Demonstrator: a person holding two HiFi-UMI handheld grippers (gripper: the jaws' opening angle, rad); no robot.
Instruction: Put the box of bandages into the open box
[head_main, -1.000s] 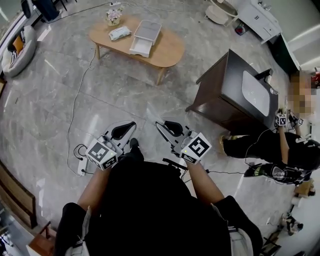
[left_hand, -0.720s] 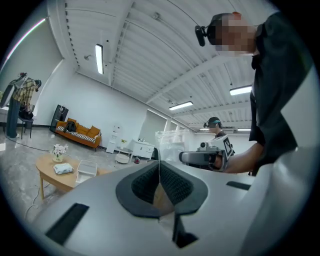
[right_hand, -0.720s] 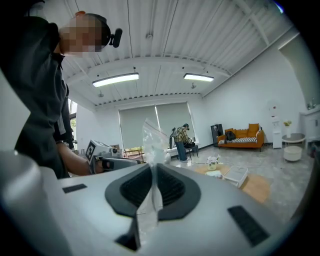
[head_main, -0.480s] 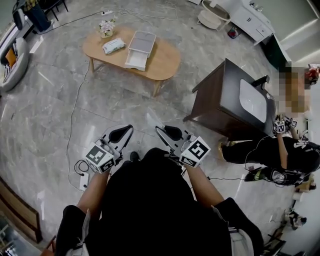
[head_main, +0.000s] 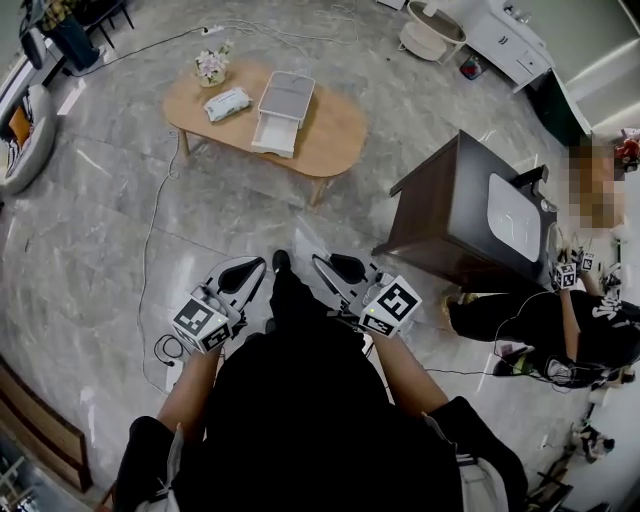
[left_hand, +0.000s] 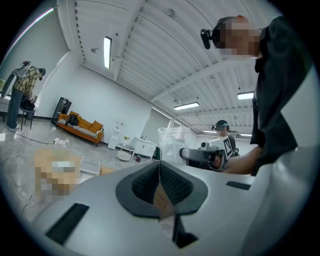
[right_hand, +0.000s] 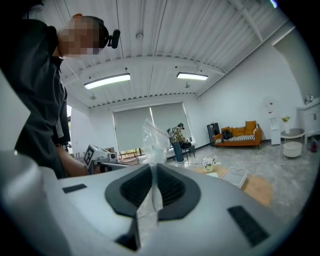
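Observation:
A wooden coffee table stands far ahead on the marble floor. On it lie a white open box and a small pale packet that may be the box of bandages. Both grippers are held low by my waist, far from the table. In the right gripper view, the right gripper is shut on a strip of clear plastic that sticks up past its tips. The left gripper has its pads together, with nothing plainly held. In the head view the left gripper and right gripper point forward.
A flower pot stands at the table's far left. To the right stands a dark cabinet, and beyond it another person crouches. A cable runs across the floor to a power strip by my left side.
The view has shifted as I step forward; a shoe now shows between the grippers. Both grippers keep their pose at my waist.

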